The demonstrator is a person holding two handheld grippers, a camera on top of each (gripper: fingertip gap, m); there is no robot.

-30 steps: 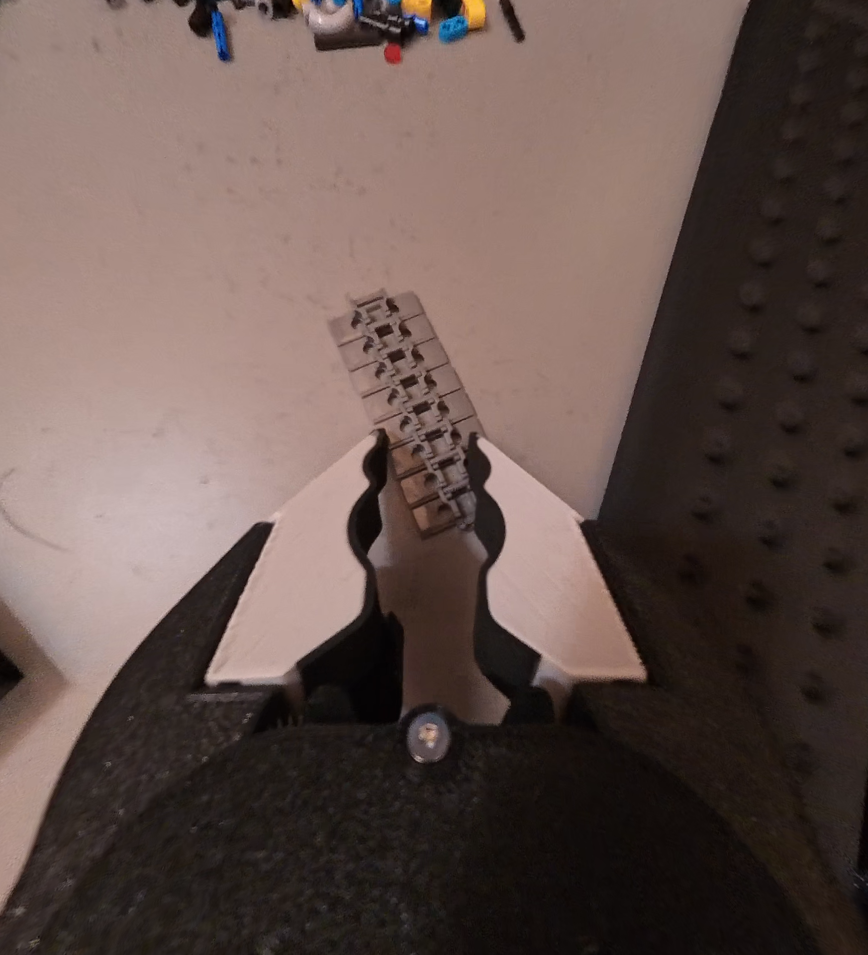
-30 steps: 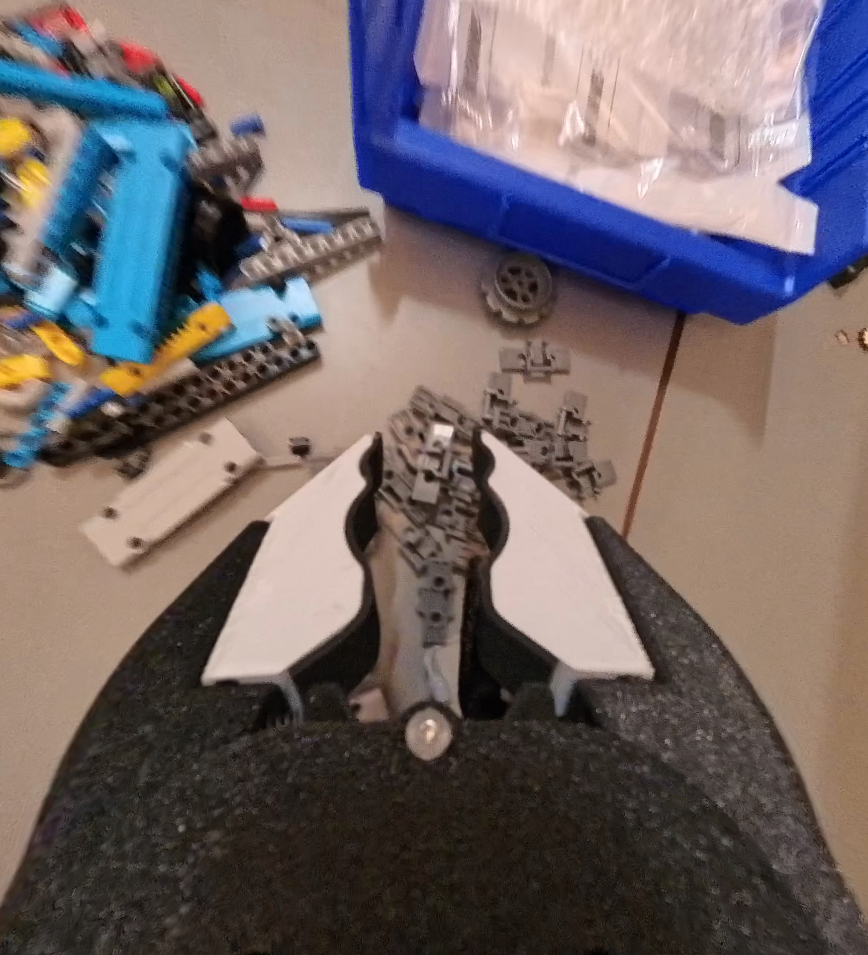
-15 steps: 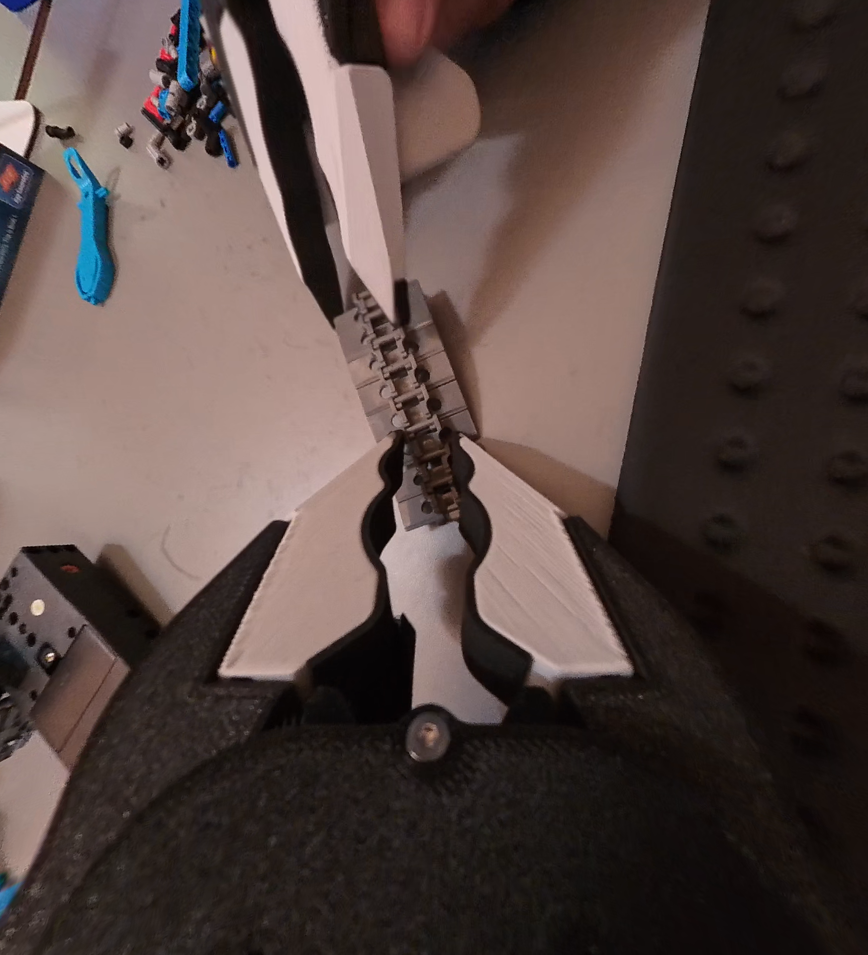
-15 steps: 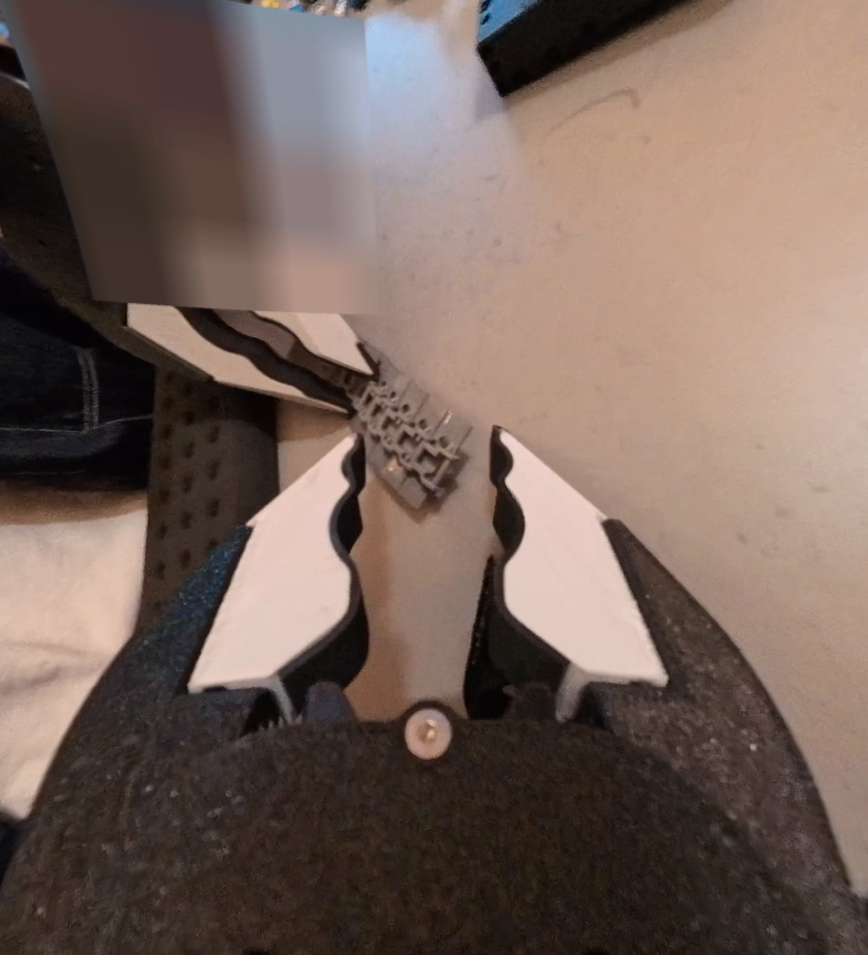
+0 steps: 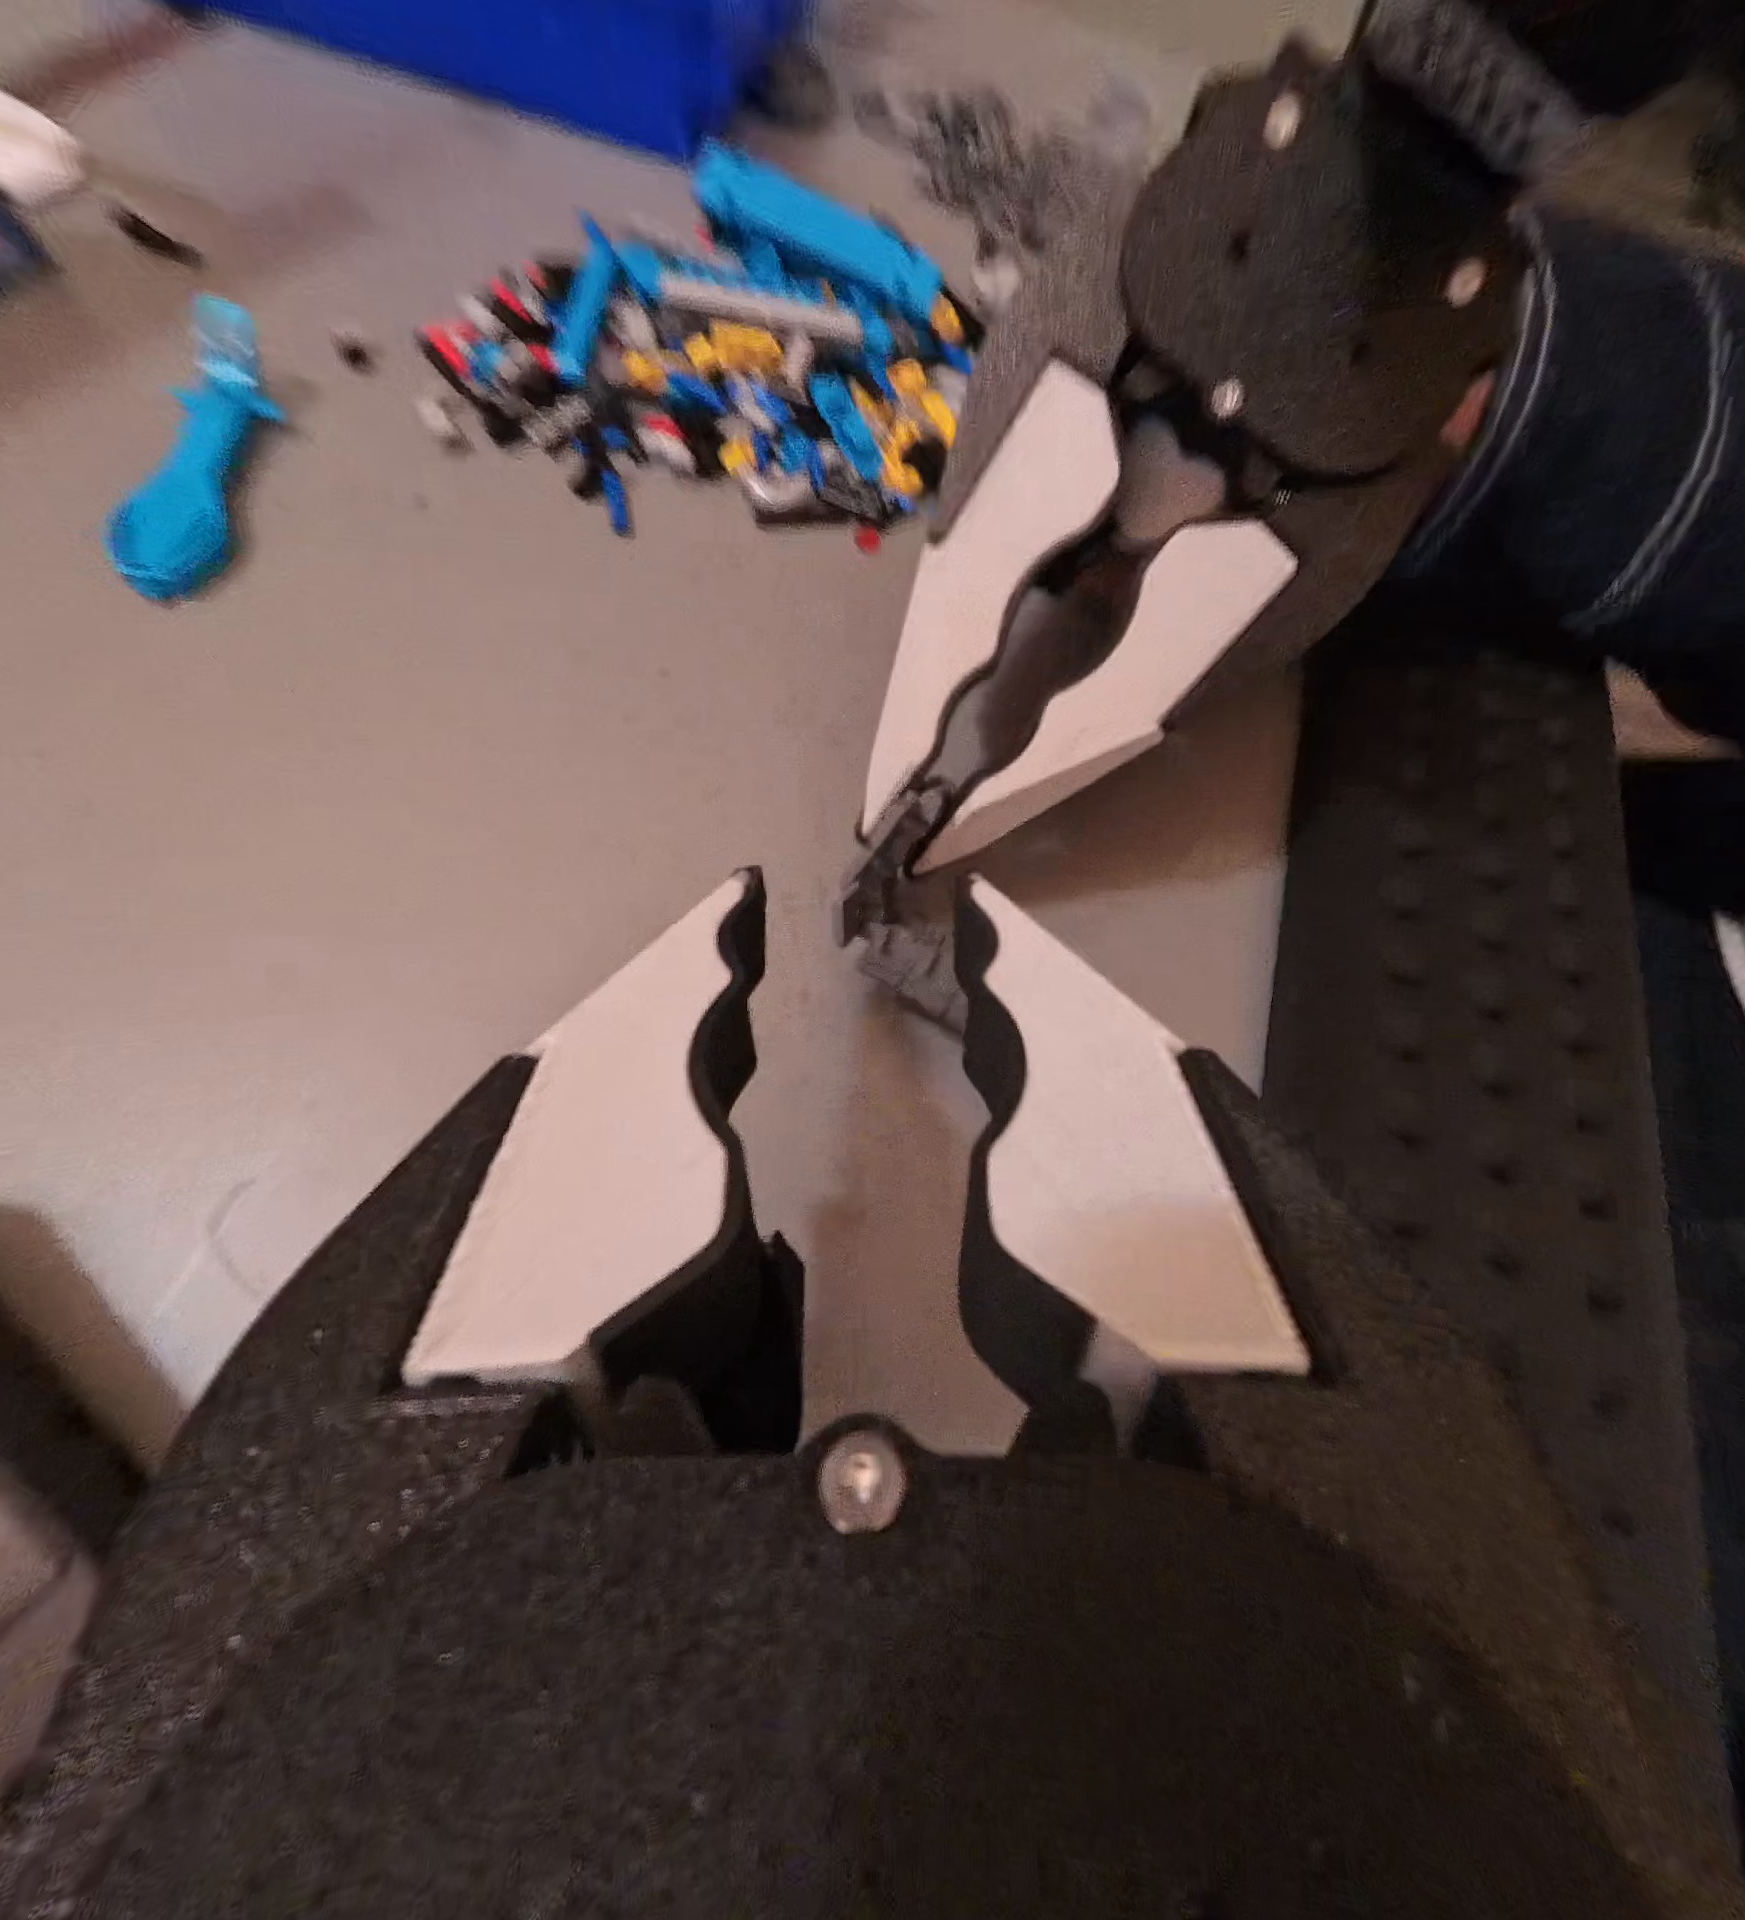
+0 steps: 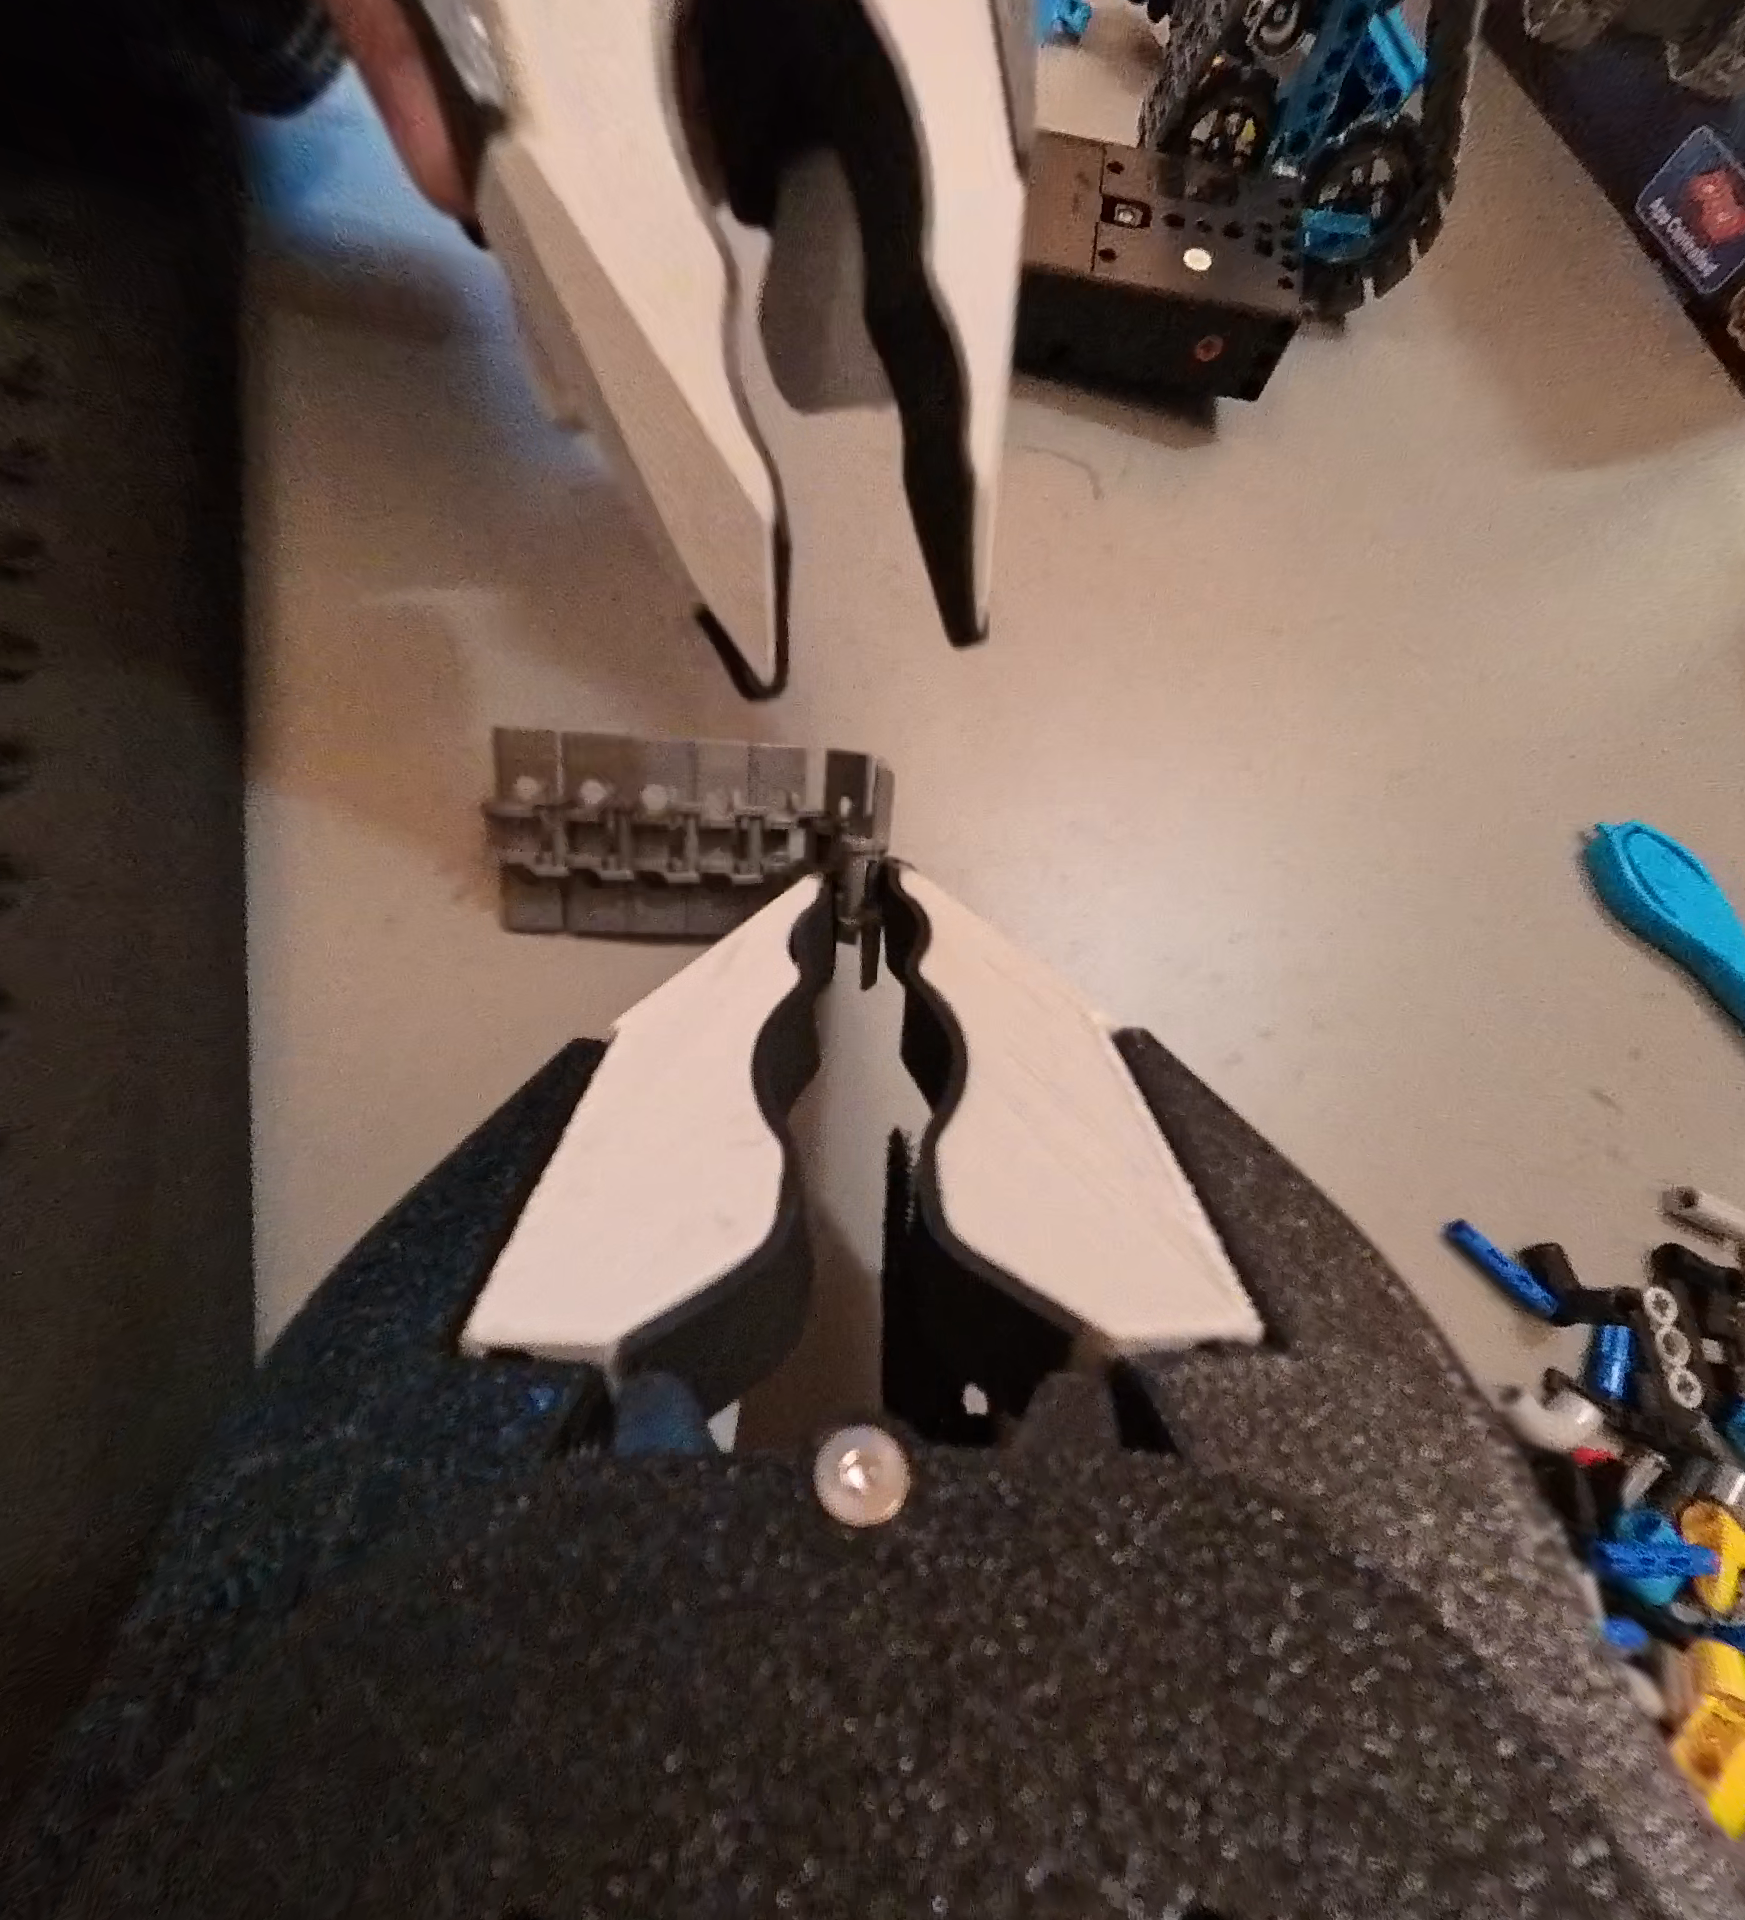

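A grey track chain of several links lies flat on the pale table next to the black studded mat. My right gripper is shut on the chain's end link, which stands turned up between its tips. My left gripper is open and holds nothing; the chain lies just inside its right fingertip. In the left wrist view the right gripper comes in from the upper right and pinches the chain. In the right wrist view the left gripper hangs open just beyond the chain.
A pile of blue, yellow and black bricks lies farther back, also in the right wrist view. A blue bin and a blue tool are on the table. A wheeled model on a dark box stands beyond. Across from one pair of fingers to the other is roughly 4 centimetres.
My left gripper has let go of the chain, opened and drawn back. My right gripper, open around the chain's end before, has shut on the end link.
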